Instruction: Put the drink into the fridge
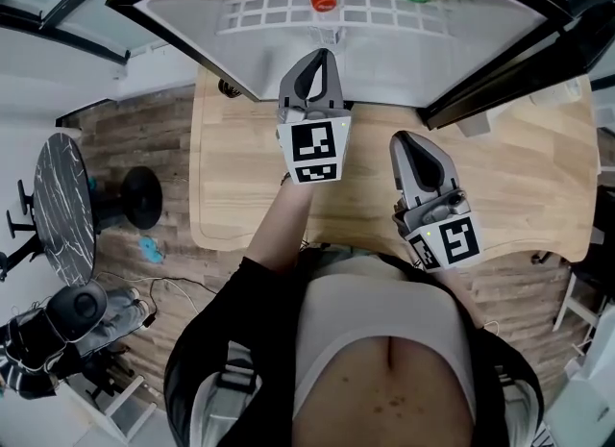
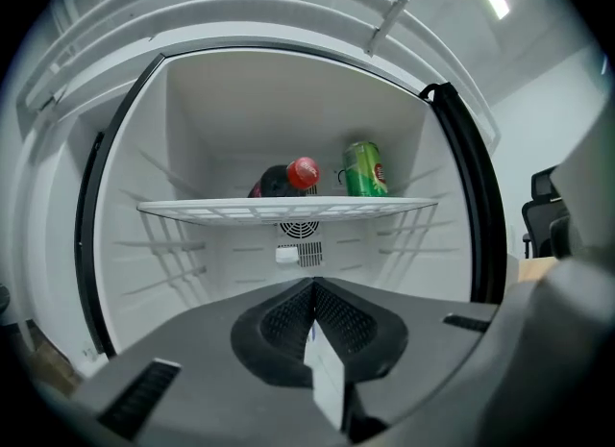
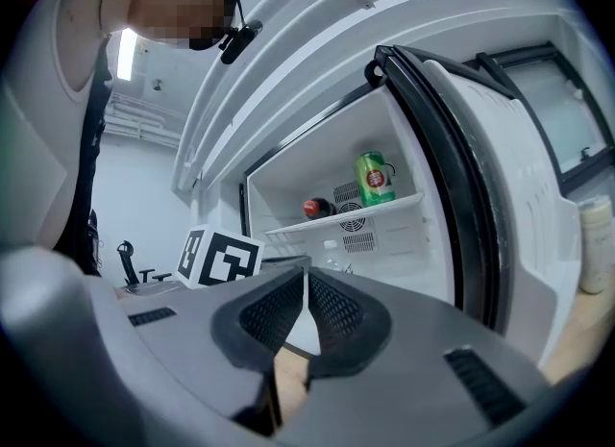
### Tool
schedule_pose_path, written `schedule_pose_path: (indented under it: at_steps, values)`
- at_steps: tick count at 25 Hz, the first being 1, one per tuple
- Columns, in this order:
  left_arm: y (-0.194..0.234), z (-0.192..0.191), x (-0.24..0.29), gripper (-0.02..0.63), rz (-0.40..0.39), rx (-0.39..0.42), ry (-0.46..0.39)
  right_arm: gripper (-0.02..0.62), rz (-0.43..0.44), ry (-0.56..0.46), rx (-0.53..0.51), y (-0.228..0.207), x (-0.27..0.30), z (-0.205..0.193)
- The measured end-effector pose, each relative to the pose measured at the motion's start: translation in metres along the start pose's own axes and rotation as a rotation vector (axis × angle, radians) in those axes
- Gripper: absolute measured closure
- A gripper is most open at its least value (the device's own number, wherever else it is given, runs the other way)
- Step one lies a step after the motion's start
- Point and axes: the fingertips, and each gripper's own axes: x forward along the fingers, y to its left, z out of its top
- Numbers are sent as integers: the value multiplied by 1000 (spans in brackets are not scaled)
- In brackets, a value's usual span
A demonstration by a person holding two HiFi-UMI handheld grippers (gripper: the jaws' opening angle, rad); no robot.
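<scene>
Happening now: the drink part looks basically done to me, nothing's being carried and the fridge (image 2: 135, 147) stands open.
Left gripper (image 2: 313, 286): jaws pressed fully together, empty, pointing level at the fridge opening.
Right gripper (image 3: 306, 272): jaws also together at the tips with nothing between them, hanging over the counter (image 1: 240, 176) and closer to the person than the left one.
Bottle (image 2: 283, 179): dark with a red cap, lying on its side around the middle of the wire shelf (image 2: 192, 211), cap facing out.
Can (image 2: 365, 168): green, standing upright just beside the bottle, toward the shelf's right end.
Handling guess: the bottle's round and smooth, so it could roll on the wires, and it'd be heavyish if it's full. I'd grab it across the body, not the cap. The can is lighter with thin walls, so squeeze it gently around the middle.
Left to do: probably only the fridge door (image 3: 480, 176).
</scene>
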Motion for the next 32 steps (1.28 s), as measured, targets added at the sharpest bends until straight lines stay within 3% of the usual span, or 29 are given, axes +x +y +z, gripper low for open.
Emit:
schedule_pose_path:
  at_steps: [17,32]
  values:
    - [-38,5,-63,600,12,-57,-1,558,106,-31,8,1,-24,2]
    - [-55,7,-169,600,-76,-75,-15,558,113,-53,-39,70,-65,8]
